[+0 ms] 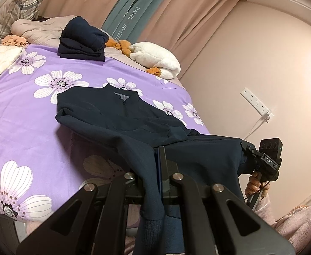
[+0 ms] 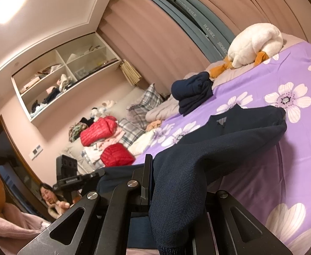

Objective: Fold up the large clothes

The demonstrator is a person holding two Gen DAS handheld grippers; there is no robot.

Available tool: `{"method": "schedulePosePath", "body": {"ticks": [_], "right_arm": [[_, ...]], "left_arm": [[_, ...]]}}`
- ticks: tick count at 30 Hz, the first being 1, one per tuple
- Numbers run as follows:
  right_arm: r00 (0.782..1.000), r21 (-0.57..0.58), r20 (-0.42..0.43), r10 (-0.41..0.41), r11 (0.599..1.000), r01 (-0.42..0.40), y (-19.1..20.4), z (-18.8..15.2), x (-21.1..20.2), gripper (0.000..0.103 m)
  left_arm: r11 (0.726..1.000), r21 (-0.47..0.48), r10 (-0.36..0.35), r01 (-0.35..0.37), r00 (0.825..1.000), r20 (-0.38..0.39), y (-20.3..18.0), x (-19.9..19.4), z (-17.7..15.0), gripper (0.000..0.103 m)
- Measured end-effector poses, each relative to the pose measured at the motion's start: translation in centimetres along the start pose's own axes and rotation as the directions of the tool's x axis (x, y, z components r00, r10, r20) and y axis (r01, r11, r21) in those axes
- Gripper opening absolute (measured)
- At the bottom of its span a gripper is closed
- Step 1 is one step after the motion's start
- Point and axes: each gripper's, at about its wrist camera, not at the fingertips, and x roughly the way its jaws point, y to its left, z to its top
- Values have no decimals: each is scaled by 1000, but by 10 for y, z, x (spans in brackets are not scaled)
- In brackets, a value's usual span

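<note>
Right, both claws are on the navy top (image 1: pixel 121 114) here, and its collar end lies flat on the purple flowered bedspread (image 1: pixel 23 114) while the lower half hangs off the near edge of the bed. The left claw (image 1: pixel 155 165) is pinching a fold of the dark cloth between its fingers, with a ribbed cuff draped down over the mechanism. The right claw (image 2: pixel 153 178) is likewise pressed together on the fabric, which spills over its linkage. Holding the hem end at two spread points looks like the setup for carrying the bottom up toward the collar, with the bed bearing the weight of the rest.

Now the views differ nicely. The left wrist camera shows the whole chest and zip collar laid out, the right claw off to the side with a hand (image 1: pixel 256 186) on its handle, and a wall socket strip (image 1: pixel 256 102). The right wrist camera gives a slanted look across the bed: open wall shelves (image 2: pixel 66 74), red puffer jackets (image 2: pixel 100 129) among a heap near plaid pillows (image 2: pixel 144 104), and a second person (image 2: pixel 49 195) low in the background. Both catch the already folded navy pile (image 1: pixel 83 40) and the white plush duck (image 1: pixel 155 61) well beyond the top.
</note>
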Motion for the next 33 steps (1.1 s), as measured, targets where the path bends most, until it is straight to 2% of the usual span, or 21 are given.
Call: {"method": "schedulePosePath", "body": {"ticks": [8, 19, 33], "right_arm": [[1000, 13, -8, -15, 1000, 15, -3, 2, 1, 10], [998, 70, -8, -60, 996, 60, -16, 12, 10, 10], [997, 116, 31, -77, 991, 73, -36, 30, 22, 10]], "left_arm": [[1000, -16, 8, -8, 1000, -13, 4, 1, 2, 5], [996, -68, 54, -55, 998, -13, 14, 5, 11, 7], [986, -132, 105, -101, 994, 23, 37, 19, 42, 7]]}}
